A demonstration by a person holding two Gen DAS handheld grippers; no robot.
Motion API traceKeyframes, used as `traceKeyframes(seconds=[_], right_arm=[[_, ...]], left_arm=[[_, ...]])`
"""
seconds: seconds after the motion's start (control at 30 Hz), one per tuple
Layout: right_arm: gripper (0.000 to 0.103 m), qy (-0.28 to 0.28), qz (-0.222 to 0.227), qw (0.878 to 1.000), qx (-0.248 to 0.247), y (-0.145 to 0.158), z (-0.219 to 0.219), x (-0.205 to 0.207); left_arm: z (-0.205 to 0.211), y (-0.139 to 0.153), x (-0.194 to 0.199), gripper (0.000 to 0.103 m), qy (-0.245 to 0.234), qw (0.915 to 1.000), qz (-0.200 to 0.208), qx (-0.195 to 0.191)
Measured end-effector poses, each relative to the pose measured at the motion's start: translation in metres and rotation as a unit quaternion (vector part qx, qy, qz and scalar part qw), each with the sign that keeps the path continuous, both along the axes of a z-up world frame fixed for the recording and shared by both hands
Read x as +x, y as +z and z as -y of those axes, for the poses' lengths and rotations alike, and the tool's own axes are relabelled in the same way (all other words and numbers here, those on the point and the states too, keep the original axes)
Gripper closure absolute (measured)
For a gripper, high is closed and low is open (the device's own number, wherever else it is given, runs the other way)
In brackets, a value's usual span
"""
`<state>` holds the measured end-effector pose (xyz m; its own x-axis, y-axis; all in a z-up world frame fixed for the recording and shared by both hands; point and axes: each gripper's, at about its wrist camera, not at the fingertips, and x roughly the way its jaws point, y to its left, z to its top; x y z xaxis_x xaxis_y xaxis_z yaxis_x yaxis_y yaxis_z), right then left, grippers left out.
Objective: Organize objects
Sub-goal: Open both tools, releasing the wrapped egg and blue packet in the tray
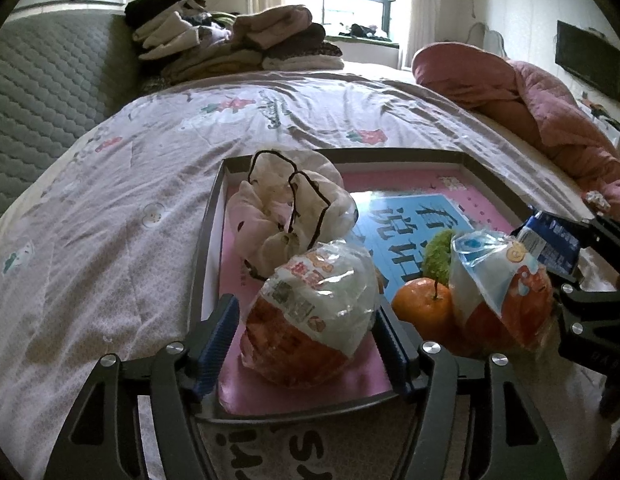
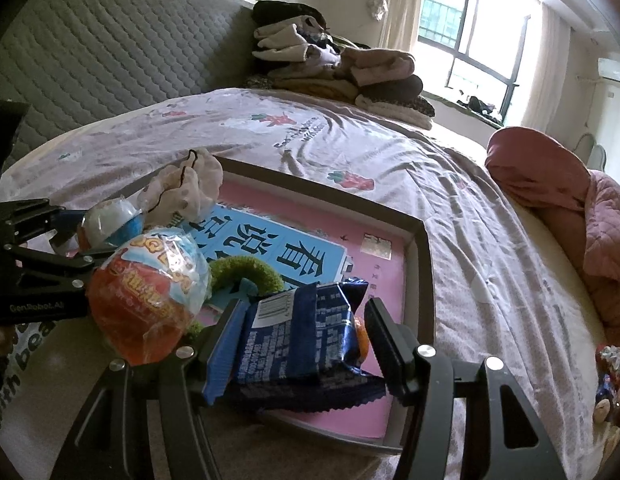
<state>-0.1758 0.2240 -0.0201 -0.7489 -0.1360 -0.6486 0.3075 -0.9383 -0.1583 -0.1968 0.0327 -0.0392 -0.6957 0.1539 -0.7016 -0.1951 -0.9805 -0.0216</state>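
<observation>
Placing step, by my reading: both tools stand released in the tray (image 1: 213, 216) on the bed. The left tool (image 1: 305, 344) straddles a wrapped egg toy (image 1: 305, 320) at the tray's near edge, the right tool (image 2: 305, 344) a blue snack packet (image 2: 301, 340) at its near right corner. Next, each should lift clear without snagging wrappers.

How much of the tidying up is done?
Mostly done: the cloth bundle, orange and green scrunchie lie in the tray. In hand: the left gripper stands open around an egg snack, the right gripper around a blue packet; whether it grips is unclear. Left: small items on the bed.
</observation>
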Motion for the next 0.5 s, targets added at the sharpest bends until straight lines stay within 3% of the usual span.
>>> traceKeyframes(seconds=[0.5], right_arm=[[0.042, -0.013, -0.023, 0.999, -0.046, 0.031, -0.014, 0.008]], left_arm=[[0.003, 0.033, 0.014, 0.03, 0.0, 0.9992, -0.033, 0.022]])
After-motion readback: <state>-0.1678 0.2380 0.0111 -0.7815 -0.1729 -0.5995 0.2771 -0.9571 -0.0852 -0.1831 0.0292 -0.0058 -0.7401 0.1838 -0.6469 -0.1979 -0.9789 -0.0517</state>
